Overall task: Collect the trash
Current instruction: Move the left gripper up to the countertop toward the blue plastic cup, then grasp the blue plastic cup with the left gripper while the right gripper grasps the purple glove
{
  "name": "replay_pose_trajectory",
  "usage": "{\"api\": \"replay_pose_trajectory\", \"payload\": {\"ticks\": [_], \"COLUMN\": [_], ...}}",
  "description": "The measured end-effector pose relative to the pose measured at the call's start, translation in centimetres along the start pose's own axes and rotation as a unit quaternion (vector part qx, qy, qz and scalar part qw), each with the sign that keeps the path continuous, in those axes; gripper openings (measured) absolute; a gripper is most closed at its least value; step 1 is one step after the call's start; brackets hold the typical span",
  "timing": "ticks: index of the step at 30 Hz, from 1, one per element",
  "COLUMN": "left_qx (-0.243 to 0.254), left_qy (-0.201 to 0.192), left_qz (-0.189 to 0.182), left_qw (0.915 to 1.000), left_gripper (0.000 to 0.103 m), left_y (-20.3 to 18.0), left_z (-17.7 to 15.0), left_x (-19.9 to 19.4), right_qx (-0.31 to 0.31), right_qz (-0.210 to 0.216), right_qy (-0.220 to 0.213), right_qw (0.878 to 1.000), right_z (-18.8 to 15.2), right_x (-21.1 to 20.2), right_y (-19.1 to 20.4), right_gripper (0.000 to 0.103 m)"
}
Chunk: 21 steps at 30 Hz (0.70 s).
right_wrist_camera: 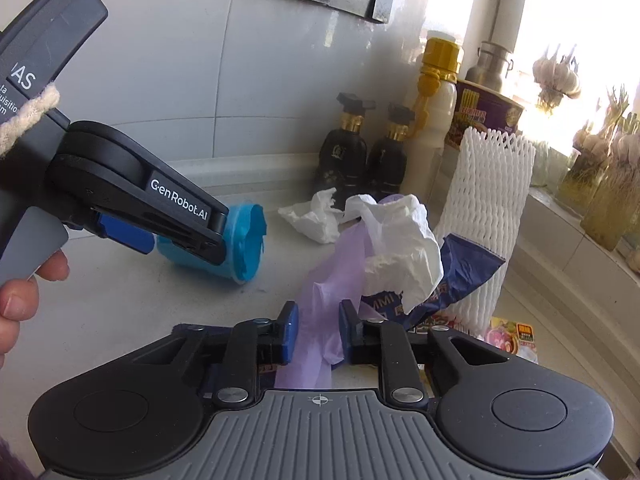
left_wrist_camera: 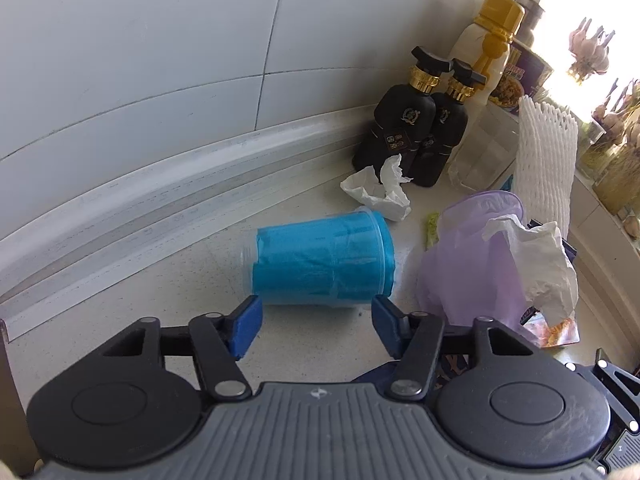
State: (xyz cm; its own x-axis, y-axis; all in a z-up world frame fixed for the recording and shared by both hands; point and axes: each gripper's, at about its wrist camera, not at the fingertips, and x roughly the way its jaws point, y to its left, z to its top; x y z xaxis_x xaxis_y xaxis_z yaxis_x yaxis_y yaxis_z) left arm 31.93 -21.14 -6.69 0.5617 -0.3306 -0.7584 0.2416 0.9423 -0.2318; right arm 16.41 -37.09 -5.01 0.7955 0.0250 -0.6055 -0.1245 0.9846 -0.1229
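Right now the trash lies scattered on a pale countertop by the tiled wall: one clear plastic cup on its side, lined with crumpled blue film, one limp lilac glove, two wads of white tissue (one by the bottles, one on the glove), one white foam net sleeve upright and one dark blue wrapper. Behind stand two black bottles with gold collars and one white bottle with a yellow cap. Meanwhile the left gripper has its blue pads at either end of the cup, though whether they press it I cannot tell, while the right gripper is pinched on the glove.
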Motion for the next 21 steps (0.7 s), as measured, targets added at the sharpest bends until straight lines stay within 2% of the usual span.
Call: {"api": "replay_pose_trajectory", "payload": {"ticks": [3,5,9,12,14,17,21], "left_qx": [0.004,0.006,0.015,0.041,0.067,0.122,0.21], "left_qy": [0.003,0.006,0.006,-0.009,-0.025,-0.05,-0.062], "left_qz": [0.004,0.01,0.002,-0.009,-0.019,-0.03,-0.025], "left_qw": [1.0,0.9999,0.9999,0.9991,0.9972,0.9909,0.9754], "left_gripper": [0.032,0.017,0.016,0.037,0.061,0.076,0.084], "left_y": [0.1,0.3,0.6,0.5,0.4,0.0,-1.0], "left_z": [0.0,0.0,-0.1,-0.1,0.0,0.4,1.5], "left_x": [0.1,0.2,0.0,-0.6,-1.1,-1.6,-0.9], "right_qx": [0.007,0.013,0.026,0.038,0.047,0.058,0.08], "right_qz": [0.0,0.003,0.003,0.005,0.009,0.011,0.02], "right_qy": [0.002,0.0,-0.014,-0.031,-0.047,-0.071,-0.102], "right_qw": [1.0,1.0,1.0,0.999,0.998,0.996,0.991], "right_z": [-0.3,-0.3,-0.2,0.3,0.8,1.7,2.9], "right_x": [-0.1,-0.4,-1.4,-2.5,-3.6,-5.1,-7.0], "right_y": [-0.1,-0.3,-0.7,-1.3,-1.7,-2.2,-3.1], "right_gripper": [0.002,0.0,0.0,0.0,0.0,0.0,0.0]}}
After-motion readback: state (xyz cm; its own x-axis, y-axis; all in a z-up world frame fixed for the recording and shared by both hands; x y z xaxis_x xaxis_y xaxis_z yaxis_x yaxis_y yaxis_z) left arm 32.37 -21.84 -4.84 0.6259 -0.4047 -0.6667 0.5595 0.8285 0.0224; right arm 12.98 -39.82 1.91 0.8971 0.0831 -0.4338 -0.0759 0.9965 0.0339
